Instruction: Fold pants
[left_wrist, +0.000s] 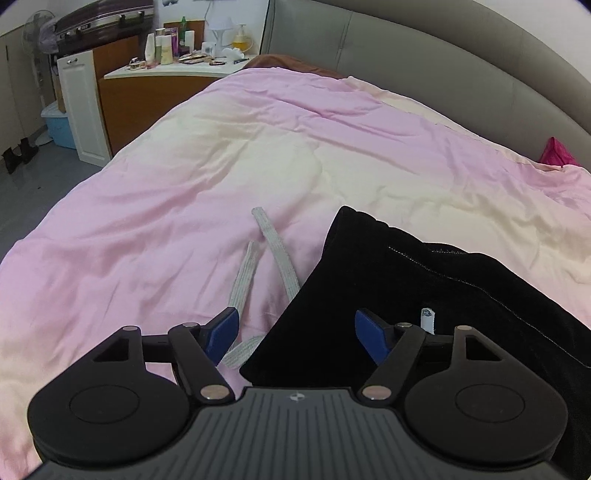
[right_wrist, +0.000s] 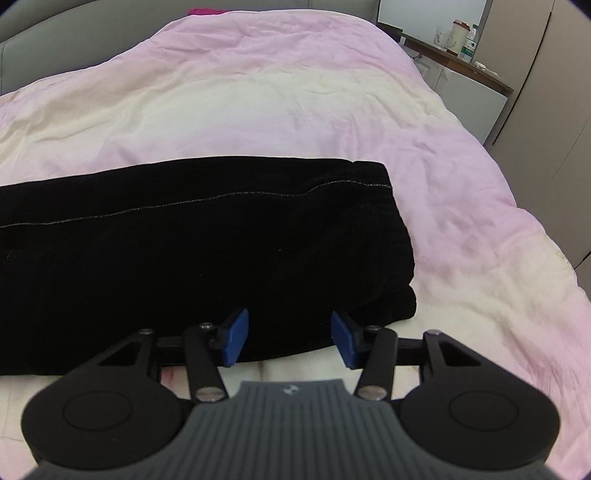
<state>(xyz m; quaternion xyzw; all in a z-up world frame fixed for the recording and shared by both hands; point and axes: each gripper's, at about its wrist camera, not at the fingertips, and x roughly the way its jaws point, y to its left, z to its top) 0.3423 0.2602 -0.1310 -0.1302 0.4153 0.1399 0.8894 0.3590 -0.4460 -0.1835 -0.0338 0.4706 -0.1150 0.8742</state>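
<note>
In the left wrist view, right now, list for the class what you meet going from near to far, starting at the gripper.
left gripper → black pants → grey drawstrings → pink quilt → brown pillow → grey headboard

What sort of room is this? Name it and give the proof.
Most likely a home bedroom: black pants lie on a bed's pink quilt, backed by a padded grey headboard, with a toiletry-covered dresser beside it.

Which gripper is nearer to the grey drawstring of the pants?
Left. The left gripper is open beside the grey drawstring; the right gripper is open at the pants' other end.
</note>
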